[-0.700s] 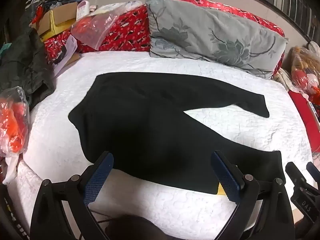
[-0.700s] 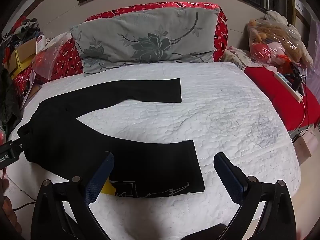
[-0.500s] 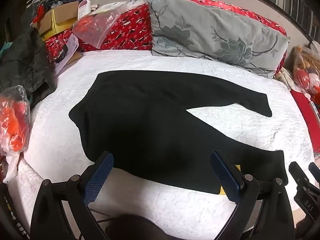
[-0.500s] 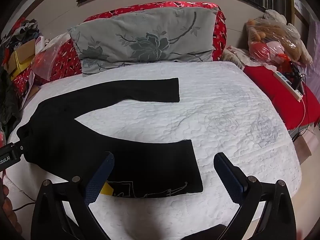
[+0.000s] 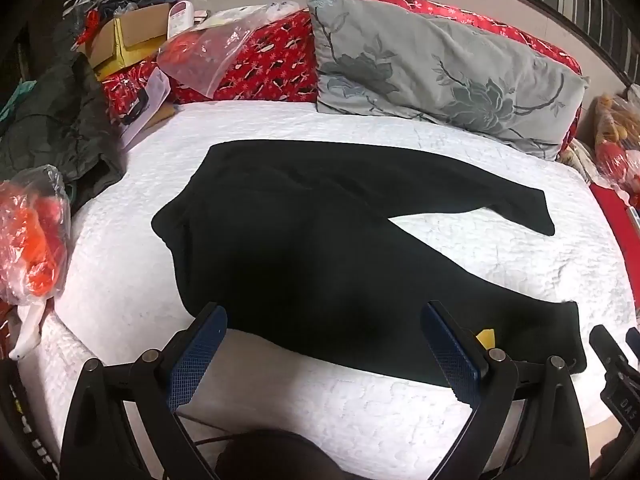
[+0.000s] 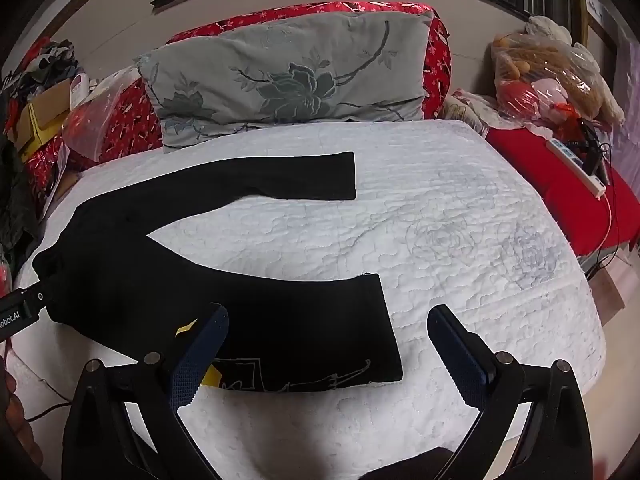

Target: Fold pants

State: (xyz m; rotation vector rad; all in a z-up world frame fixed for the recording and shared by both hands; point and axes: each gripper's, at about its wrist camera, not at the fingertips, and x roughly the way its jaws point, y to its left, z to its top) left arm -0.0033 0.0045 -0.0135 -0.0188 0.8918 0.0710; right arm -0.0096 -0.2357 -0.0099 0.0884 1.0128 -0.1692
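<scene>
Both tongs gaping above the black pants (image 5: pixel 320 248)

Left gripper (image 5: pixel 324 344) over the waist end, right gripper (image 6: pixel 328 344) over the near leg's cuff, neither clamping anything.

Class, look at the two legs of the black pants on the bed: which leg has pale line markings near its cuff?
The near leg, the one ending between the right gripper's open fingers. Pale lines run along its cuff; the far leg, toward the grey pillow, is plain black.

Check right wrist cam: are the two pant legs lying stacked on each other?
No, the pants lie with legs splayed apart, white quilt showing between them.
</scene>
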